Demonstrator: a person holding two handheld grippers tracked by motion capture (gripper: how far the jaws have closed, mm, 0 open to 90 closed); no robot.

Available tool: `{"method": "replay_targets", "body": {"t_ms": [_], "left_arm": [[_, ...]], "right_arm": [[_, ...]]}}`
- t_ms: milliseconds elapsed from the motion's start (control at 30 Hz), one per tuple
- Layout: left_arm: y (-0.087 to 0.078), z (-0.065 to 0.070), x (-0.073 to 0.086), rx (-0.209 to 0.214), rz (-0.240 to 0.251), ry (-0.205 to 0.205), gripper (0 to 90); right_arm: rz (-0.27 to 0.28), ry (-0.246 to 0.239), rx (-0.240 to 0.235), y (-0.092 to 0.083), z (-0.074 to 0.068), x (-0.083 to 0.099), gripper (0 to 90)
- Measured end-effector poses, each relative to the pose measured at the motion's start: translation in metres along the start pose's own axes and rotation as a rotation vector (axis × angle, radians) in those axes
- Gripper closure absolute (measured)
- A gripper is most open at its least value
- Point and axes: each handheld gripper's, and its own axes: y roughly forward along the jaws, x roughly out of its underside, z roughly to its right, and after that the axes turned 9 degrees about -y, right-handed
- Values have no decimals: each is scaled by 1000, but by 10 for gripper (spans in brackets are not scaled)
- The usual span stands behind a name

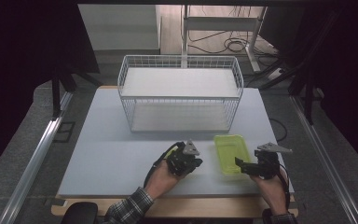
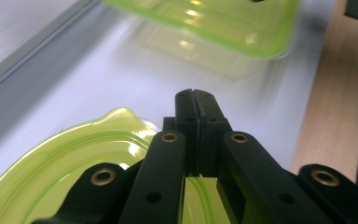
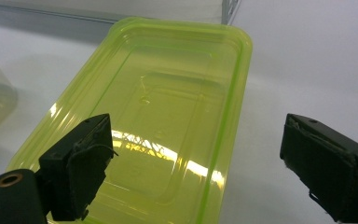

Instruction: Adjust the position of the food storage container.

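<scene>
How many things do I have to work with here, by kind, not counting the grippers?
Green container: 1
Green lid: 1
White wire basket: 1
Total: 3

A white wire-mesh basket (image 1: 179, 93), rectangular and open-topped, stands upright at the far middle of the pale grey tabletop mat (image 1: 112, 154). A light wooden table edge (image 1: 205, 206) runs along the near side under the mat. Beyond the table, dark cables (image 1: 223, 45) lie coiled on the floor beside a white metal frame (image 1: 220, 24)
</scene>
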Motion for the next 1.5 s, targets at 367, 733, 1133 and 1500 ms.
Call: {"method": "replay_targets", "body": {"t_ms": [367, 733, 1133, 1500], "left_arm": [[-35, -41, 27, -74, 27, -92, 900], [-63, -65, 50, -134, 33, -139, 893], [-88, -92, 69, -211, 43, -187, 894], [-109, -116, 84, -278, 62, -248, 893]], "right_arm": [[-11, -4, -2, 2, -1, 0, 97], [-12, -10, -4, 2, -2, 0, 97], [-14, -9, -3, 3, -3, 0, 97], [-12, -2, -12, 3, -3, -1, 121]]}}
